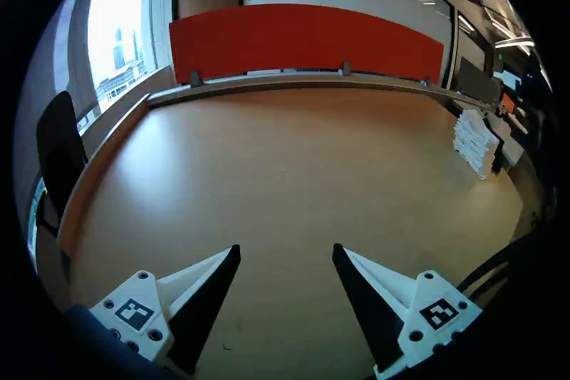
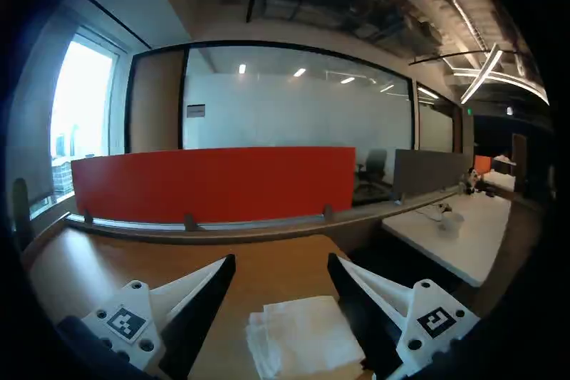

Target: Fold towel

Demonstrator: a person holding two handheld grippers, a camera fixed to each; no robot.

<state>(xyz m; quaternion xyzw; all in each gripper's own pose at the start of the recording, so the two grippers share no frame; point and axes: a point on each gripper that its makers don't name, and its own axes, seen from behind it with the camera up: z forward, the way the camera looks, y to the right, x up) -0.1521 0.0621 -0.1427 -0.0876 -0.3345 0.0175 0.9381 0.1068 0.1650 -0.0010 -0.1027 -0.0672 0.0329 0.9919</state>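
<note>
A stack of folded white towels (image 2: 303, 337) lies on the wooden table (image 2: 142, 273), low in the right gripper view, below and between the open fingers of my right gripper (image 2: 280, 260). The same white stack (image 1: 476, 141) sits at the table's far right edge in the left gripper view. My left gripper (image 1: 286, 248) hangs open over bare wood (image 1: 285, 166) with nothing between its fingers. Neither gripper touches the towels.
A red divider panel (image 1: 306, 41) runs along the table's far edge. A dark chair (image 1: 57, 145) stands by the window at the left. A white desk (image 2: 456, 237) with small items sits beyond a gap at the right. Dark cables (image 1: 499, 266) trail at the table's near right.
</note>
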